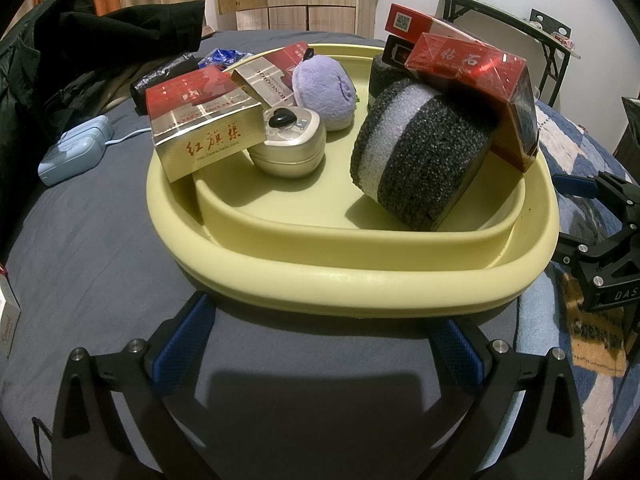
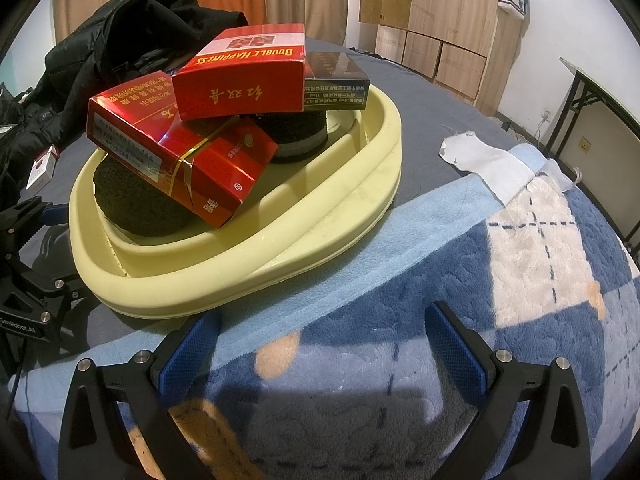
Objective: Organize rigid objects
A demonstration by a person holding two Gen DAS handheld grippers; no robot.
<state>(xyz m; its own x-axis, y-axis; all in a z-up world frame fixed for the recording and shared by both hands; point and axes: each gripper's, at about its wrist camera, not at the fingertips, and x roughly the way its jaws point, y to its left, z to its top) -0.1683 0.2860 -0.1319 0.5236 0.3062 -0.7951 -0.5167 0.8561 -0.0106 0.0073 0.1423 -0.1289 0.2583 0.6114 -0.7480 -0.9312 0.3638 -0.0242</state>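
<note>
Crowding the yellow tray (image 1: 224, 264), cigarette boxes (image 1: 204, 120) hide foam rolls (image 1: 424, 152); a black jacket (image 2: 132, 28) lies behind. Left gripper (image 1: 320, 344) and right gripper (image 2: 320, 344) both spread, empty.

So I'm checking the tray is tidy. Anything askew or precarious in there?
Yes. A red box lies tilted on the leaning foam roll, overhanging the tray rim. A gold box perches on the opposite rim. Both grippers, left and right, are open.

L tongs (image 1: 320, 336): blk frame | blue textured pads | silver screws; R tongs (image 2: 320, 344) same
</note>
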